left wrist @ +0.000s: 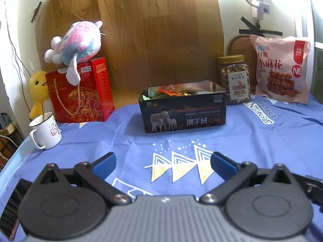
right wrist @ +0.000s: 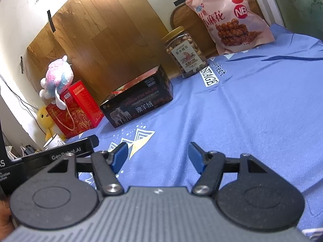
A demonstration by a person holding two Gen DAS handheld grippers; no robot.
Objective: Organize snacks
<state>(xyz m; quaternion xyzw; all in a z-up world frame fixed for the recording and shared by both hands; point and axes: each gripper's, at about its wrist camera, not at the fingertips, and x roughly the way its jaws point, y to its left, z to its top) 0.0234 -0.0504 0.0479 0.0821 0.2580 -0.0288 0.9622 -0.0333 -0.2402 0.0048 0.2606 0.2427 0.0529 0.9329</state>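
A dark open tin box (left wrist: 182, 111) (right wrist: 139, 102) stands mid-table with several small wrapped snacks (left wrist: 169, 92) inside. Right of it stands a clear jar of nuts (left wrist: 235, 79) (right wrist: 186, 51) with a gold lid. A pink snack bag (left wrist: 280, 68) (right wrist: 228, 18) leans against the back further right. My left gripper (left wrist: 163, 165) hovers open over the blue cloth, well short of the tin, with nothing between its blue pads. My right gripper (right wrist: 158, 156) is open too, empty, above the cloth to the tin's front right.
A red gift box (left wrist: 80, 92) (right wrist: 74, 109) with a pastel plush toy (left wrist: 76, 42) on top stands at the back left, a yellow duck plush (left wrist: 38, 88) beside it. A white mug (left wrist: 45, 131) sits near the left table edge. The left gripper's black body (right wrist: 50, 155) shows at lower left.
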